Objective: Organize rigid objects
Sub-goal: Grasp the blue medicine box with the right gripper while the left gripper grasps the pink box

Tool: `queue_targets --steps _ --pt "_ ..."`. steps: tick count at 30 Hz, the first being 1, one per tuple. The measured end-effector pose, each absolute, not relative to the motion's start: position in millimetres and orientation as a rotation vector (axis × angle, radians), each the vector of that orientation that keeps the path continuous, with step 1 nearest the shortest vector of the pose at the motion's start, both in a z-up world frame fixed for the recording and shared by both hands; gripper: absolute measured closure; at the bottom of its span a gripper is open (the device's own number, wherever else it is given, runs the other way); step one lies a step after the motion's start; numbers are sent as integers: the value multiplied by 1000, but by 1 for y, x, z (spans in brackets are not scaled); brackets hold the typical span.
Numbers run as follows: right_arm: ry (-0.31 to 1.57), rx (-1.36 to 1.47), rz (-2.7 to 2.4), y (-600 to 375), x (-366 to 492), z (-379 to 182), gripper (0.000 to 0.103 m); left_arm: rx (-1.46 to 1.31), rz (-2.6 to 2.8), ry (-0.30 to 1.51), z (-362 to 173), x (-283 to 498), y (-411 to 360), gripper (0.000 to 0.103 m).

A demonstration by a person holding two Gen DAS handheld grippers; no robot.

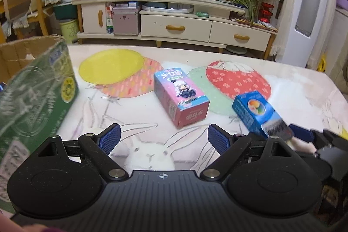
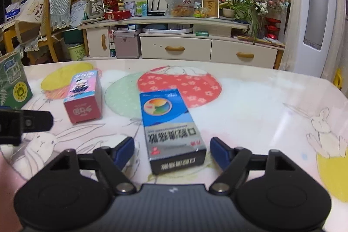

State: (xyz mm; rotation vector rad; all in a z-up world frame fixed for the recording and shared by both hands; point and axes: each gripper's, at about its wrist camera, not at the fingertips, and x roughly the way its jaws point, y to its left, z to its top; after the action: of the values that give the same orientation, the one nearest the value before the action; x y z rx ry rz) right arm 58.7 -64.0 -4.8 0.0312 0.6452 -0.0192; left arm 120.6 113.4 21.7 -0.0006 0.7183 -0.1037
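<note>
Blue box [image 2: 171,129]: flat on the tablecloth [image 2: 250,105], near end between the spread fingers of the right gripper [image 2: 171,150], touching neither. Advice: centre on the long sides, close squarely, lift level. Pink box [image 2: 84,97]: lying well to its left, near the green carton [image 1: 32,101]. Left gripper [image 1: 163,137]: wide, empty, low over the cloth, pointing forward.
</note>
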Motion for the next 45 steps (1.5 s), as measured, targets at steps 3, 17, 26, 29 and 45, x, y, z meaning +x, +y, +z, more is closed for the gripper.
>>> queue_targets --steps 3,17,26,29,45 --pt "654 65 -16 -72 64 -6 24 -11 -99 719 19 135 101 0" --pt "644 104 10 -79 68 -5 20 -88 37 772 -1 197 90 0" --pt "638 82 3 -76 69 -4 43 -13 34 750 -6 198 84 17" --pt "638 71 8 -74 69 -4 46 9 34 741 -7 194 85 42" --pt "602 30 51 -65 65 0 52 14 20 759 -6 145 105 48"
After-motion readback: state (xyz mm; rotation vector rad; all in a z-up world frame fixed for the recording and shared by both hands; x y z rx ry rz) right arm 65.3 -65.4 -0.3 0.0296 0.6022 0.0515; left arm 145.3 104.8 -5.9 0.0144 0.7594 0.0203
